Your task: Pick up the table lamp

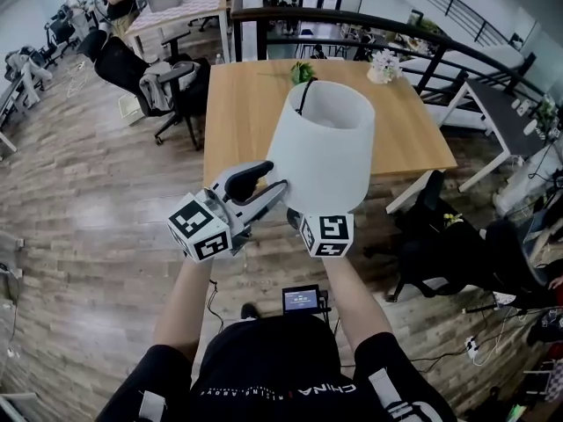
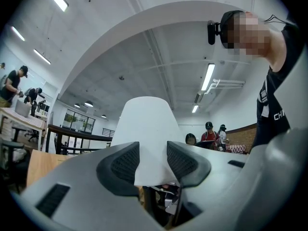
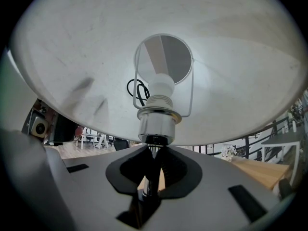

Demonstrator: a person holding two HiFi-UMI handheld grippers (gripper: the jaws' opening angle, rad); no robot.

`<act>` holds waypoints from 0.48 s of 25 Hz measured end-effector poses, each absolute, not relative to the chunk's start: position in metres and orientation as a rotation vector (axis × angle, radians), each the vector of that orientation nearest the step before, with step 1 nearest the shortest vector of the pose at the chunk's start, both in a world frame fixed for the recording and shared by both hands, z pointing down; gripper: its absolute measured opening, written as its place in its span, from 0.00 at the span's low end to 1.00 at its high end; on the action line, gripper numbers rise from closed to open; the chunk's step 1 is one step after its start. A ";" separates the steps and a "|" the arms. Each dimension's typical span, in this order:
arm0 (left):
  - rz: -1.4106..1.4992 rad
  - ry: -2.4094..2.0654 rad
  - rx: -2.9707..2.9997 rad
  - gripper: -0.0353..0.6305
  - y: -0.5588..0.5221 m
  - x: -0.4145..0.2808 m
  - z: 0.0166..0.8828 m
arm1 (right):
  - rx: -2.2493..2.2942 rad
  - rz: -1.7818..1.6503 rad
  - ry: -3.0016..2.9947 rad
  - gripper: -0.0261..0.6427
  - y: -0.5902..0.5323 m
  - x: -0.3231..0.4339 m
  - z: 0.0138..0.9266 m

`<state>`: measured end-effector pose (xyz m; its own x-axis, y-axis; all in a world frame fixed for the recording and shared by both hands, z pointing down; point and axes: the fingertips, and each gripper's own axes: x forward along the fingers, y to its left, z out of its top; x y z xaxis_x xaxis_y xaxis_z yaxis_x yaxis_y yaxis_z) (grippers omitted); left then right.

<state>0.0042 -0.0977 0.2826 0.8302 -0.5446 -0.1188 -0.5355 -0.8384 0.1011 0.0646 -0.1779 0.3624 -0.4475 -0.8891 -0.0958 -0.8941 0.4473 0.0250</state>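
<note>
left gripper (image 2: 151, 160): about level, jaws seemingly pinching the lampshade (image 2: 144, 124) | right gripper (image 3: 155, 150): level, jaws clamped on the lamp stem (image 3: 147, 186) | left forearm (image 1: 186, 301), right forearm (image 1: 356, 301): both stretched forward, side by side

Just beyond the left tongs (image 1: 274, 185), a bare wooden table (image 1: 246, 130), with a green plant (image 1: 302, 71) and a pot of white flowers (image 1: 384, 65) at its far edge. Farther left, a black office chair (image 1: 171, 90) (grey jacket over its back). Right of the right tongs (image 1: 297, 220), another dark chair (image 1: 440, 236); behind both tongs, a small lit screen (image 1: 302, 300).
</note>
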 end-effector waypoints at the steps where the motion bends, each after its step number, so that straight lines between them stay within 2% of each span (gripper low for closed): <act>1: -0.219 -0.877 2.942 0.32 -0.098 0.004 0.283 | -1.606 0.110 2.619 0.16 -0.178 0.064 0.363; 12: -0.240 -0.925 2.910 0.32 -0.105 -0.003 0.289 | -1.550 0.113 2.663 0.16 -0.187 0.054 0.366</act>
